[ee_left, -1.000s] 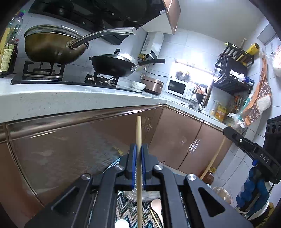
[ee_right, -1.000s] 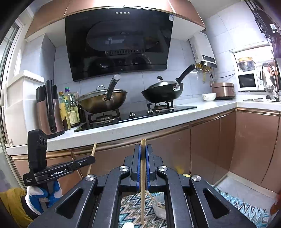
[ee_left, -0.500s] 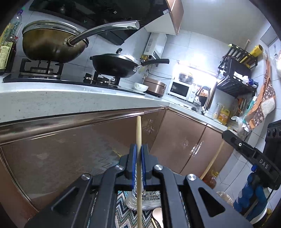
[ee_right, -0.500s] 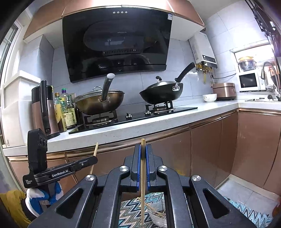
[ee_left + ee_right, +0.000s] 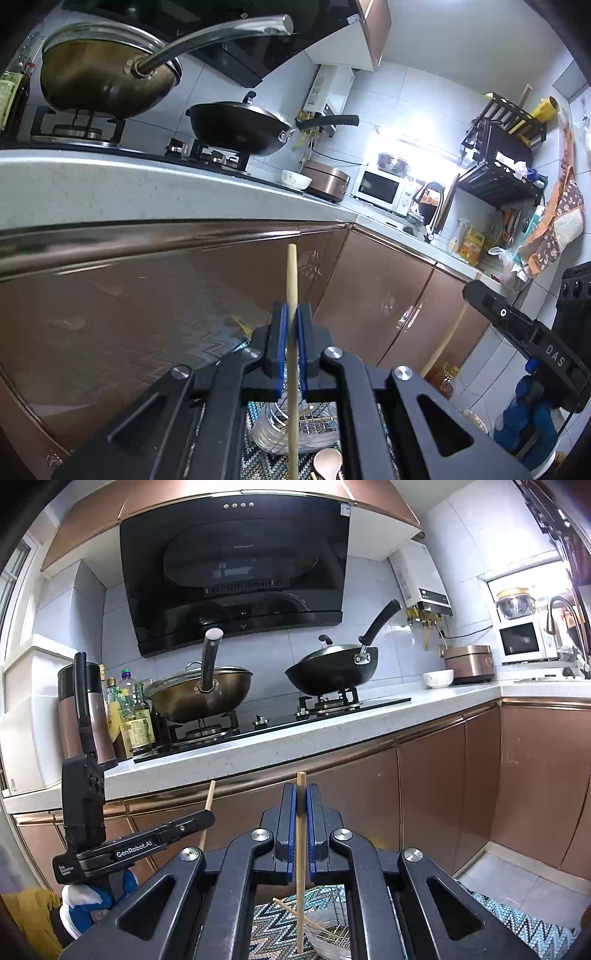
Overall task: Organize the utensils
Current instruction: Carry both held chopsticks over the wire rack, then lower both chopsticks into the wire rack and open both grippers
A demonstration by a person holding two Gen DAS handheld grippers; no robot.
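Note:
My left gripper (image 5: 291, 314) is shut on an upright pale wooden stick (image 5: 292, 273) whose lower end hangs over a wire utensil holder (image 5: 317, 424) on a zigzag mat. A wooden spoon (image 5: 327, 461) lies beside the holder. My right gripper (image 5: 301, 794) is shut on an upright wooden chopstick (image 5: 300, 893), its tip just left of the same holder (image 5: 332, 928), which has several chopsticks in it. In the left wrist view the right gripper (image 5: 480, 295) shows at the right edge. In the right wrist view the left gripper (image 5: 205, 818) shows at the left with its stick (image 5: 209, 797).
Copper cabinet doors (image 5: 428, 794) stand close behind the holder under a pale counter (image 5: 295, 746). On the hob sit a brass wok (image 5: 199, 694) and a black wok (image 5: 332, 668). Bottles (image 5: 129, 716) stand at the left, and a gloved hand (image 5: 92, 908) holds the left gripper.
Both grippers have sunk and moved forward with their sticks still clamped. The counter edge has risen in both views and the wire holder shows more fully beneath the fingers.

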